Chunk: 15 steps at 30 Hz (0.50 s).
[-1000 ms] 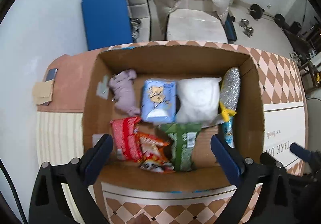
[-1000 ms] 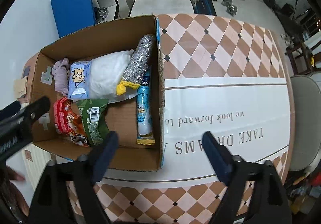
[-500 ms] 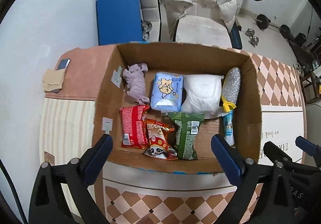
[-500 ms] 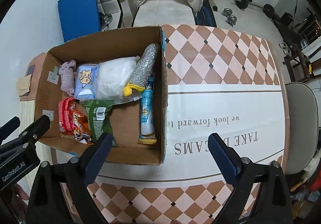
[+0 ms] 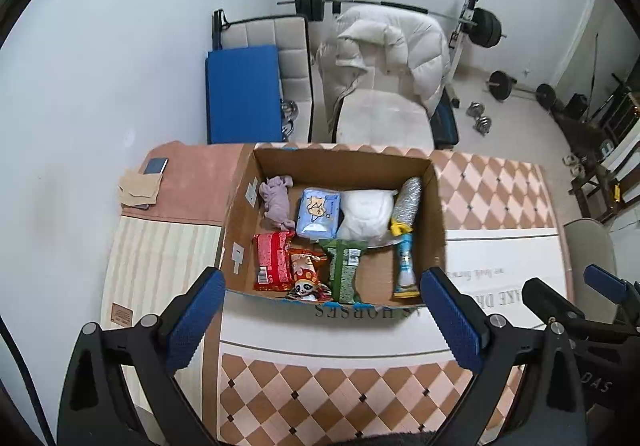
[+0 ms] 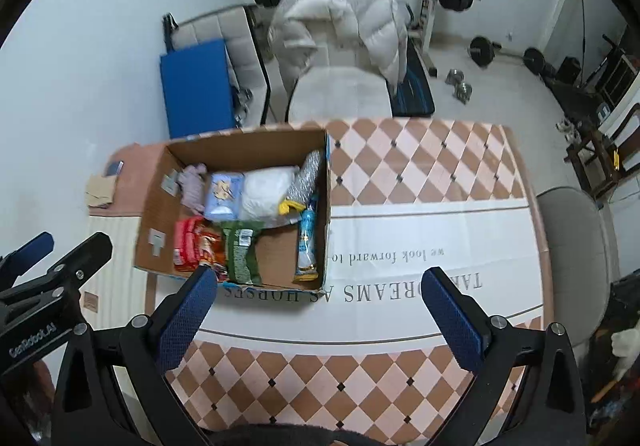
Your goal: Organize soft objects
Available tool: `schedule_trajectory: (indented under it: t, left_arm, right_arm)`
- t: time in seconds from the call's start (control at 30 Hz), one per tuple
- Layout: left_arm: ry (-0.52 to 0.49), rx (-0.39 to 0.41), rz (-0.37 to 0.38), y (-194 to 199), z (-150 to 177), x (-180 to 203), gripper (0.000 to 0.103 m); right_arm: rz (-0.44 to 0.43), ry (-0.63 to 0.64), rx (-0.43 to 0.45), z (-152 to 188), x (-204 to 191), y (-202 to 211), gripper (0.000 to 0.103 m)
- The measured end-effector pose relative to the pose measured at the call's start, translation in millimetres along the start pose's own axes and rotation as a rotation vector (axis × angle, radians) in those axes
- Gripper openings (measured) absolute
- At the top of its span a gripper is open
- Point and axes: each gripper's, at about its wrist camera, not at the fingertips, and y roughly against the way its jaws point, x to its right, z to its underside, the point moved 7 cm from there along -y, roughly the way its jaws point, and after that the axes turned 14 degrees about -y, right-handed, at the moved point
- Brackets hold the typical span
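Note:
An open cardboard box (image 5: 438, 214) (image 6: 150, 214) stands on the table and holds several soft things: a mauve cloth (image 5: 276, 198), a blue tissue pack (image 5: 318, 212), a white pillow pack (image 5: 366, 214), a silver glittery tube (image 5: 406, 198), a red pack (image 5: 272, 260), an orange panda pack (image 5: 306, 274), a green pack (image 5: 344, 270) and a blue tube (image 5: 404, 266). My left gripper (image 5: 324, 322) is open and empty, above the table in front of the box. My right gripper (image 6: 320, 320) is open and empty, in front and to the right of the box.
The table has a checked cloth with a white printed band (image 6: 420, 246). A phone (image 5: 156, 166) and brown paper (image 5: 138, 188) lie at the far left. A chair with a white puffer jacket (image 5: 384, 58), a blue mat (image 5: 242, 94) and weights stand behind the table.
Both grippers have drawn back and up from the box, so it looks smaller and farther. The things in the box have not moved.

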Motion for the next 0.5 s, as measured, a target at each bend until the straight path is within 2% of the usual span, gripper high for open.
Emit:
schedule_trajectory:
  t: [0.23, 0.5]
  left_arm:
    - [0.005, 0.033, 0.028, 47.2, 5.3, 1.0, 0.101]
    - [-0.009, 0.064, 0.041, 76.5, 11.3, 6.6, 0.101]
  right_arm:
    - [-0.036, 0.026, 0.071, 8.9, 1.1, 70.8, 0.103]
    - [-0.046, 0.052, 0.112, 18.8, 1.2, 111.3, 0.103]
